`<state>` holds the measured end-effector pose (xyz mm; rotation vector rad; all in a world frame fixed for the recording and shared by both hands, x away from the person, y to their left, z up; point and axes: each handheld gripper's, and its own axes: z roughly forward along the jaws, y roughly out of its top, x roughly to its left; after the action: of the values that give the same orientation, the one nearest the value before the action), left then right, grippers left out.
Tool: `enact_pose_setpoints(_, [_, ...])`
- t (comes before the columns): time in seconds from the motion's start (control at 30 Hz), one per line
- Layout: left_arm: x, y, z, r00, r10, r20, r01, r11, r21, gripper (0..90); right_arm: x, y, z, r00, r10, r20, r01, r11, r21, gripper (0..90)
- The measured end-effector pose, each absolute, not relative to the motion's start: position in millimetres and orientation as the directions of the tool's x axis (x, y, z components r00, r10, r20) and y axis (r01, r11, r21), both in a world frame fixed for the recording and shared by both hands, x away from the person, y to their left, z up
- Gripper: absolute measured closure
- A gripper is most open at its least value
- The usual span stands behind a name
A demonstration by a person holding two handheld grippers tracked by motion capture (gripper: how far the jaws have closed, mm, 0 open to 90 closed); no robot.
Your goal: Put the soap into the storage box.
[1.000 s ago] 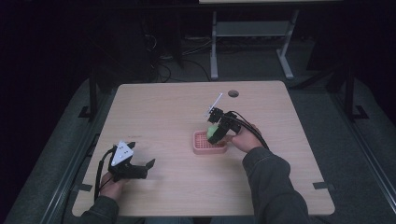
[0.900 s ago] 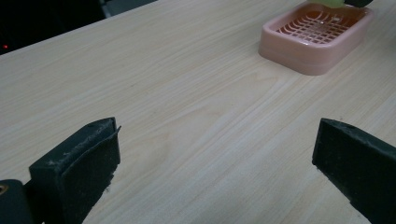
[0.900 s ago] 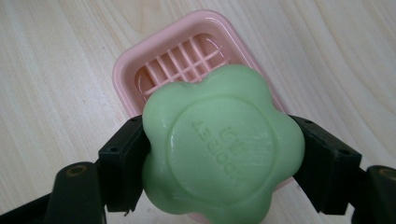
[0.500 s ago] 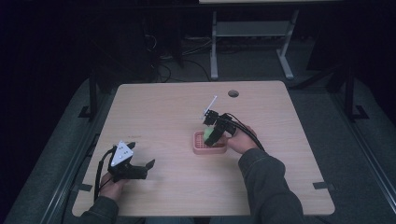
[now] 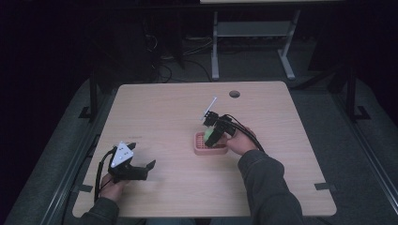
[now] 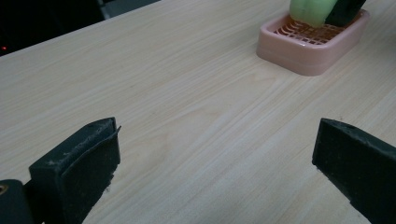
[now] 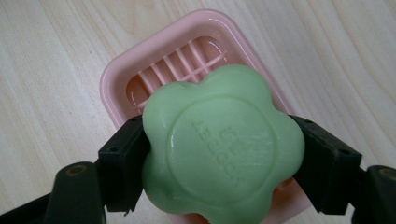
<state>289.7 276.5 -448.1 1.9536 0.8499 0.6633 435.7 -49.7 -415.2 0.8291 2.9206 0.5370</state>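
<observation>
Overhead, right gripper (image 5: 212,134) fingers clamped on green soap (image 7: 219,149) above pink dish (image 7: 140,77).

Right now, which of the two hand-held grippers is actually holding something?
The right hand-held gripper: its jaws are shut on the green flower-shaped soap above the pink soap dish. The left hand-held gripper is open, with nothing between its jaws.

So over the last second the right tongs (image 5: 212,135) slid a little toward 7 o'clock with the green soap (image 5: 208,136) clamped in them. They were over the 1 o'clock corner of the pink soap dish (image 5: 204,150), now they're lower and more squarely above it. The person's arm followed along too.
</observation>
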Motion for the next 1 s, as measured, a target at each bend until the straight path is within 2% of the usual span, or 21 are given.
enact_pose_setpoints(1.0, [289.7,277.8,-447.4,0.617,0.779,0.112,0.304,-0.367,0.879,0.2,435.0,-46.0,-420.0,-0.857,0.514,0.03,0.491,0.799,0.346,25.4])
